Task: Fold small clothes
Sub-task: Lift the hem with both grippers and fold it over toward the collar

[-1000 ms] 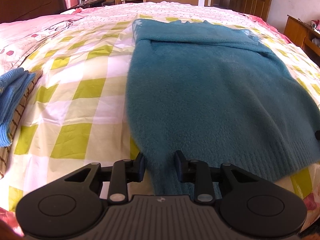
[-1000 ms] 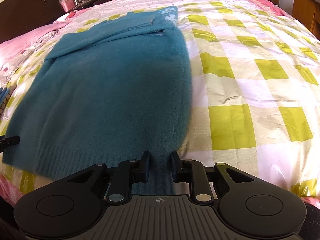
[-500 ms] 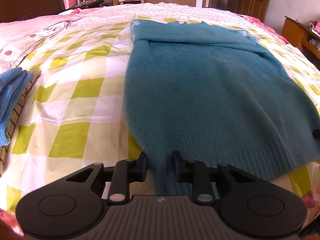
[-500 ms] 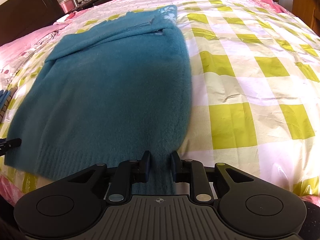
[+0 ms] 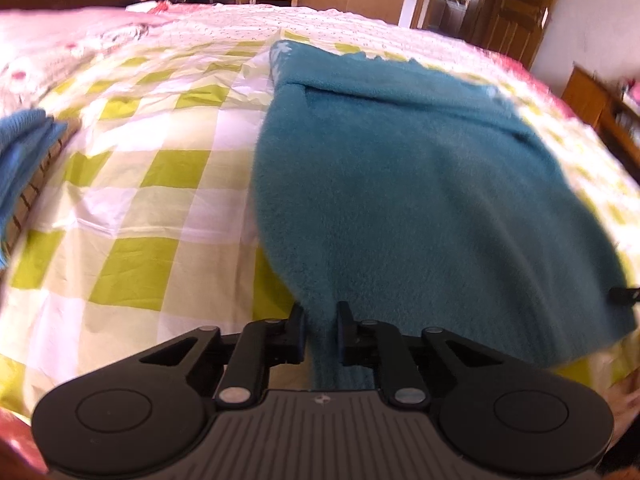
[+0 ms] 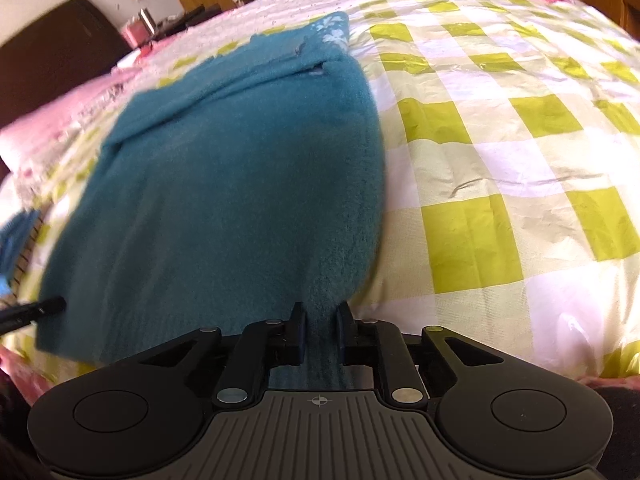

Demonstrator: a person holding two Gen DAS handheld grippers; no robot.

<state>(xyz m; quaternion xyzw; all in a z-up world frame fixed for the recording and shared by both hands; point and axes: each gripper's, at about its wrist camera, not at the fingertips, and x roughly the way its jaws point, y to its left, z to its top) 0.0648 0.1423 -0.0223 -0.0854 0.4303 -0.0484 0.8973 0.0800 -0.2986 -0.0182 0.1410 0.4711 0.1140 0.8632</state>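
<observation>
The left gripper (image 5: pixel 320 330) has its jaws closed on the near left corner of a teal sweater (image 5: pixel 420 184), the fuzzy fabric pinched between the two black fingers and bunched into a narrow strip that runs back toward the gripper body. The right gripper (image 6: pixel 320 330) clamps the opposite near corner of the same sweater (image 6: pixel 240 184) in the same way, a fold of knit squeezed between its jaws.

Ahead of both pairs of jaws the sweater stretches away across the bed (image 5: pixel 152 208), which is covered with a yellow-green and white checked sheet. At the far end, well beyond the jaws, a sleeve lies folded across the garment. The ribbed hem sags between the two grips, just in front of the jaws.

Far to the left of the left jaws a folded blue cloth (image 5: pixel 20 148) lies at the bed's edge. Both views are blurred.
</observation>
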